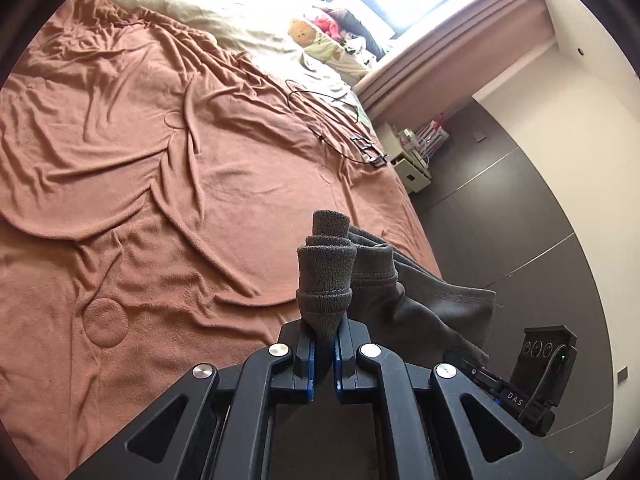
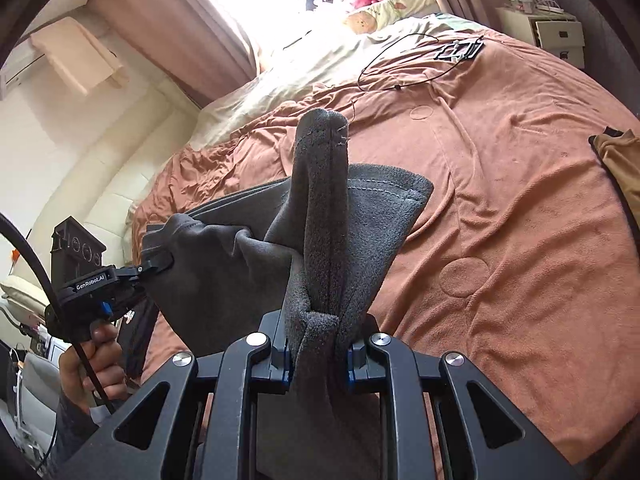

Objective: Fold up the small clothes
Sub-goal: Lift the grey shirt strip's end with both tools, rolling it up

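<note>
A dark grey garment (image 1: 420,292) hangs in the air between my two grippers, above the brown blanket (image 1: 160,160). My left gripper (image 1: 325,340) is shut on a bunched corner of it, which sticks up between the fingers. My right gripper (image 2: 318,344) is shut on another bunched edge of the garment (image 2: 320,216), and the cloth stretches leftward to the left gripper (image 2: 154,266), seen there held by a hand. The right gripper's body shows at the lower right of the left wrist view (image 1: 532,380).
The bed carries the brown blanket (image 2: 520,200), a beige sheet (image 2: 320,60), pillows and soft toys (image 2: 368,8) by the window, and a black cable with a black frame (image 2: 456,50). A tan garment (image 2: 620,168) lies at the right edge. A white nightstand (image 1: 412,164) stands beside the bed.
</note>
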Available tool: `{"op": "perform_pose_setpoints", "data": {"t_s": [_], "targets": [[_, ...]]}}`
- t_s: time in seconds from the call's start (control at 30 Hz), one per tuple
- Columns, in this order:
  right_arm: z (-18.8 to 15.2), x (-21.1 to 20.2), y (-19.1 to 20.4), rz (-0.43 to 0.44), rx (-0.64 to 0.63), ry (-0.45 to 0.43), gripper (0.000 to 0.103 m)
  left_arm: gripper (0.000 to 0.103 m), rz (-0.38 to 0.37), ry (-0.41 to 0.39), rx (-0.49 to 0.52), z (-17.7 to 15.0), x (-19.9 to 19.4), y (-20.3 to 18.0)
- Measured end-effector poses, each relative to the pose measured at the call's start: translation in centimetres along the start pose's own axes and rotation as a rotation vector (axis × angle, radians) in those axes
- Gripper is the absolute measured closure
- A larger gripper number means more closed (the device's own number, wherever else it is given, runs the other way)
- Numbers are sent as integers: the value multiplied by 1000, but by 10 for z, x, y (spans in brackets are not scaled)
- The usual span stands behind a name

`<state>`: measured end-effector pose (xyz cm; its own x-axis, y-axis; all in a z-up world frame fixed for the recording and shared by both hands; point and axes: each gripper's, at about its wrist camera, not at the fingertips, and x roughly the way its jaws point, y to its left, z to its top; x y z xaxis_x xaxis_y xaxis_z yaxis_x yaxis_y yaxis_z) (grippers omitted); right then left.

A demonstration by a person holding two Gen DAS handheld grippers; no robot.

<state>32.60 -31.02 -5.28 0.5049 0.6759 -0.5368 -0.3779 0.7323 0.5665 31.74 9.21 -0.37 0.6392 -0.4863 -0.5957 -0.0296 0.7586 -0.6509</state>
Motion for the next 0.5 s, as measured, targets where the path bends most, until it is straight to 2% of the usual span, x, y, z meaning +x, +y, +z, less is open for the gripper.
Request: {"op": "perform_pose_setpoints", "data": {"t_s": [0.5], "targets": [[-34, -126, 40, 6, -103, -150, 88, 97, -61, -95, 68, -27, -84, -69]]}}
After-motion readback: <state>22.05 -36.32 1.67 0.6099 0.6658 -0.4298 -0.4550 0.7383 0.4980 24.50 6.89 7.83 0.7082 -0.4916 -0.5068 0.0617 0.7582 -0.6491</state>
